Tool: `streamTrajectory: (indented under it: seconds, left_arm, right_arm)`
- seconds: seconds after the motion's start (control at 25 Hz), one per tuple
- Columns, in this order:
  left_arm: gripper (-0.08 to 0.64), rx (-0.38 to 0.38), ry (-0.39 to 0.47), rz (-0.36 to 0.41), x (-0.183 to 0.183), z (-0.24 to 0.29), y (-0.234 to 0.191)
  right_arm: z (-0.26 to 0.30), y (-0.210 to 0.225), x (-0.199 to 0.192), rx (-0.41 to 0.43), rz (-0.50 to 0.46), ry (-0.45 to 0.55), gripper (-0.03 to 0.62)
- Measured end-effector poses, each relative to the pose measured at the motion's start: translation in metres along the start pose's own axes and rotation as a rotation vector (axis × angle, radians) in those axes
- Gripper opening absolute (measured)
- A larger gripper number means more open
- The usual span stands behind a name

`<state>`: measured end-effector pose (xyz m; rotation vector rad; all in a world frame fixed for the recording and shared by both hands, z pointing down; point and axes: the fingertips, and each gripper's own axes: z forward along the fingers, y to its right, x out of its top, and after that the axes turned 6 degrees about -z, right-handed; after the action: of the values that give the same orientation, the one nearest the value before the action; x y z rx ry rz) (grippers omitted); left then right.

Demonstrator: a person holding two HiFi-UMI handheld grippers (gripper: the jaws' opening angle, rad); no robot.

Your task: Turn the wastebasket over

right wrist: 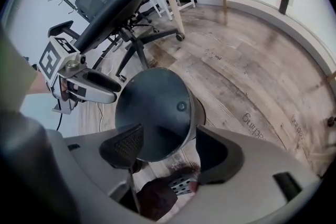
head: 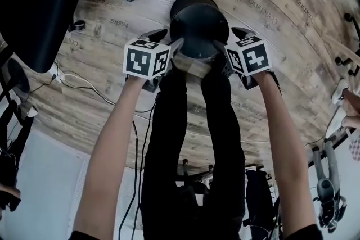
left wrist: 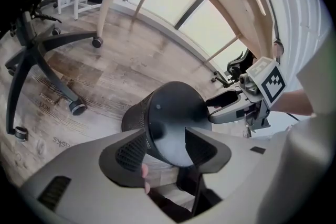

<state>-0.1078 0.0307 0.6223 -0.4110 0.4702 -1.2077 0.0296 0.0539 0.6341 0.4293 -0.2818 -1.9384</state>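
Wastebasket [head: 199,28]: upside down on the wood floor [head: 281,25], solid base up, just ahead of my feet.
Left gripper [head: 167,41]: jaws spread, unclamped, at the base's left edge.
Right gripper [head: 230,38]: jaws apart at the opposite edge.
Room: bare boards beyond; office chair [right wrist: 105,2] nearby, left.

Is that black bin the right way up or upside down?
Upside down, somewhat tilted: the bin turns its solid base up at the cameras, mesh wall running down toward the floor.
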Motion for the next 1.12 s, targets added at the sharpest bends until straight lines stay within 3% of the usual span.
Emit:
streamTrajectory:
  seconds: [0.48, 0.76, 1.12]
  left_arm:
    - [0.252, -0.004, -0.017, -0.037, 0.001, 0.026, -0.01]
    - [0.266, -0.052, -0.04, -0.038, 0.001, 0.029, -0.01]
    - [0.297, -0.139, -0.032, -0.1, 0.0, 0.033, -0.012]
  right_arm:
    - [0.021, 0.007, -0.002, 0.014, 0.008, -0.051, 0.315]
    - [0.024, 0.009, -0.003, 0.074, 0.009, -0.101, 0.327]
    - [0.025, 0.009, -0.004, 0.126, 0.039, -0.095, 0.327]
